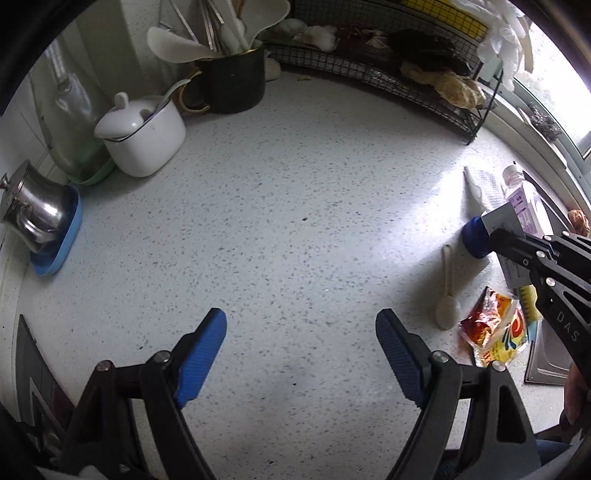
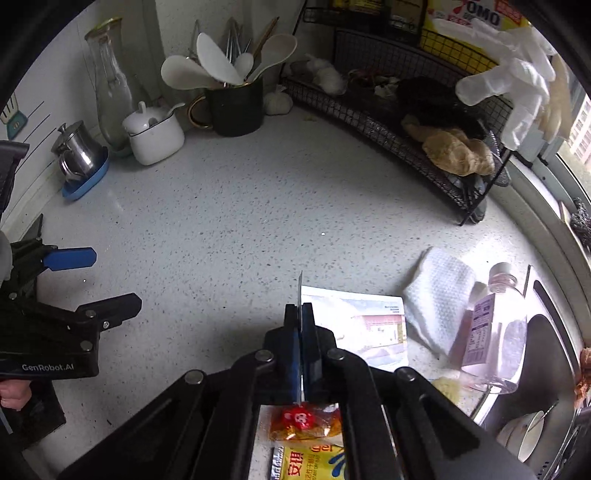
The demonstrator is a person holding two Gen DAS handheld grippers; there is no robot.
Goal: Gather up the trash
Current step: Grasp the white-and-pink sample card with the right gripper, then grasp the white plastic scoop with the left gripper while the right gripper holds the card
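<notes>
right gripper (image 2: pixel 301 314): clamped on thin card (image 2: pixel 354 325)
card: above counter (image 2: pixel 240 221)
left gripper (image 2: pixel 107 280): jaws apart, nothing between

"GenRobot.AI" stands on the left tongs (image 2: pixel 92 280) at lower left; "DAS" on the right tongs (image 1: pixel 476 238); "OMO" on a yellow box (image 2: pixel 476 18), top right.

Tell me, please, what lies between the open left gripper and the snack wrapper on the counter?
In the left wrist view, only bare speckled counter lies between the left gripper and the snack wrapper; a small pale spoon sits just beyond the wrapper.
</notes>
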